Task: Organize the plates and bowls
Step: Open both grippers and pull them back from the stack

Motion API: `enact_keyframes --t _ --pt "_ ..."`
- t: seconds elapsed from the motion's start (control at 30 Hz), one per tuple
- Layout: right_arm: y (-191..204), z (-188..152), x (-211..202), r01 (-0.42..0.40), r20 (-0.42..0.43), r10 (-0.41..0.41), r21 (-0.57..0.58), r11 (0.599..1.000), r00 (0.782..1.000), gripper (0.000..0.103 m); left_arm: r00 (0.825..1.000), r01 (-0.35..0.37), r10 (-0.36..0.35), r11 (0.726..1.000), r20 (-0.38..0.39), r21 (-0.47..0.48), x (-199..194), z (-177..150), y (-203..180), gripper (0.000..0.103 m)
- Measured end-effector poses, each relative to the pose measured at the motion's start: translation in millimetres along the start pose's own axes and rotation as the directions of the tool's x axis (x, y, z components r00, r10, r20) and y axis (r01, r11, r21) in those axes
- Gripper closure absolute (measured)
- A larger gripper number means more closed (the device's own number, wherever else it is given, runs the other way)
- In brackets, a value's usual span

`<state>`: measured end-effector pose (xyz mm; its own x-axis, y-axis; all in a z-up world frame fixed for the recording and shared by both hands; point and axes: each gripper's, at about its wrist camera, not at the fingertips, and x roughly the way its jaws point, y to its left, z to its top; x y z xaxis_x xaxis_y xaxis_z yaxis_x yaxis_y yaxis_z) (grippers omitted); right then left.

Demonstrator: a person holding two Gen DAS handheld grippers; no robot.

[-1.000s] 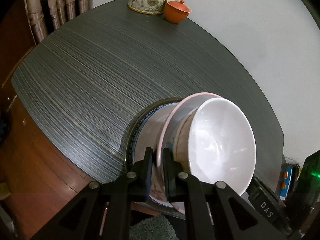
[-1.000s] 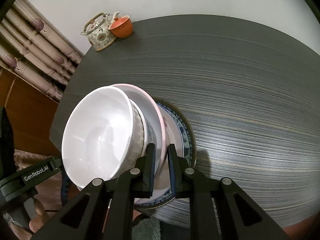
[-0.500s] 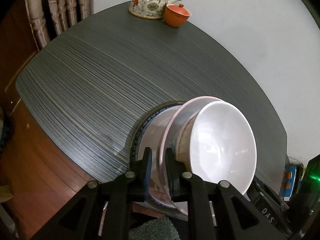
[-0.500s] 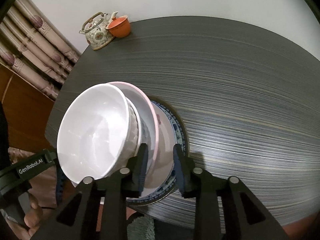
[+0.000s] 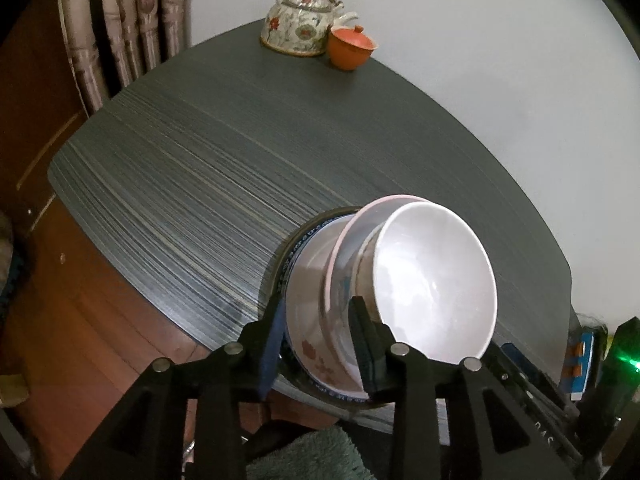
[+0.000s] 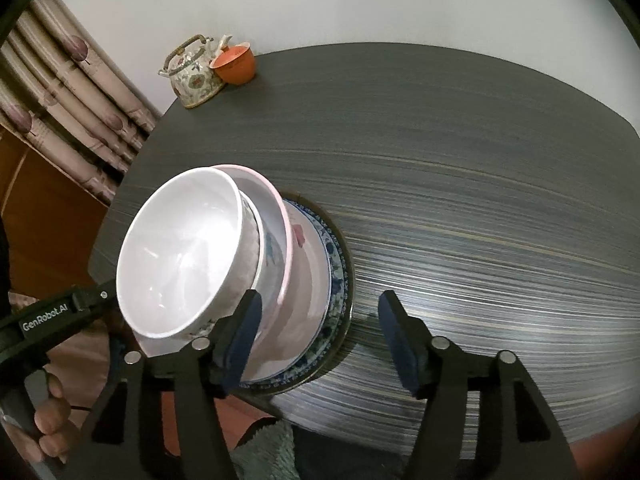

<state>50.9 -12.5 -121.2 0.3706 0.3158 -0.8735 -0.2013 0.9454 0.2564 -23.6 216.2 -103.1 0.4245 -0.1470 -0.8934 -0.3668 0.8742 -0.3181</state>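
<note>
**Plates and bowls stacked at the bench edge, both claws letting go**

Plates and bowls sit nested in one pile in the lower middle of both views, at the near edge of the dark striped bench (image 5: pixel 248 168). From the bottom up we see a blue-patterned plate (image 6: pixel 334 264), a pink-rimmed dish (image 6: pixel 280 216) and a white bowl (image 6: pixel 184 248) on top; a further bowl may sit under the white one, but we cannot tell for sure. We judge the gathering done: no other plate or bowl lies loose on the bench. Only a floral teapot (image 5: pixel 302 26) and an orange lidded cup (image 5: pixel 352 48) stand touching each other in the upper part of the frames, well apart from the pile. What seems left is to back the claws away, and perhaps to nudge the pile further in from the edge, since part of it appears to overhang.

Our left claw (image 5: pixel 320 332) has just been opening. Its fingers straddle the rims of the plate and the pink-rimmed dish with gaps on both sides, so the grip is released. Our right claw (image 6: pixel 320 324) has also just been opening and now gapes wider; one finger stands close beside the bowl wall, the other over bare bench, and the plate rims lie between them, unpressed. A hand (image 6: pixel 48 412) grips the left claw's handle in the lower left of the right view.
</note>
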Motion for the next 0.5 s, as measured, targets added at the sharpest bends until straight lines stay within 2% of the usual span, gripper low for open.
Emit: enact_keyframes --t 0.1,0.17,0.27,0.33,0.4,0.5 --pt "-1 -3 -6 0.01 0.018 -0.01 -0.015 1.0 1.0 0.036 1.0 -0.019 0.018 0.999 0.026 0.026 -10 -7 -1 0.067" --pt "-1 -6 -10 0.019 0.029 -0.018 -0.03 0.999 0.999 0.032 0.998 -0.037 0.035 0.998 0.045 0.052 -14 -13 -3 0.058" --pt "1 -12 -15 0.035 0.056 -0.032 -0.059 0.998 0.998 0.024 0.995 -0.071 0.064 0.993 0.076 0.099 -20 -22 -8 0.054" --pt "2 -16 -19 0.036 0.068 -0.031 -0.073 0.997 0.997 0.02 0.994 -0.085 0.074 0.989 0.086 0.123 -22 -28 -13 0.053" --pt "4 -22 -21 0.03 0.073 -0.024 -0.086 0.996 0.997 0.01 0.991 -0.103 0.091 0.985 0.094 0.137 -22 -32 -17 0.052" --pt "8 -28 -25 0.042 0.087 -0.032 -0.118 0.992 0.996 0.004 0.988 -0.123 0.107 0.981 0.108 0.15 -21 -37 -24 0.052"
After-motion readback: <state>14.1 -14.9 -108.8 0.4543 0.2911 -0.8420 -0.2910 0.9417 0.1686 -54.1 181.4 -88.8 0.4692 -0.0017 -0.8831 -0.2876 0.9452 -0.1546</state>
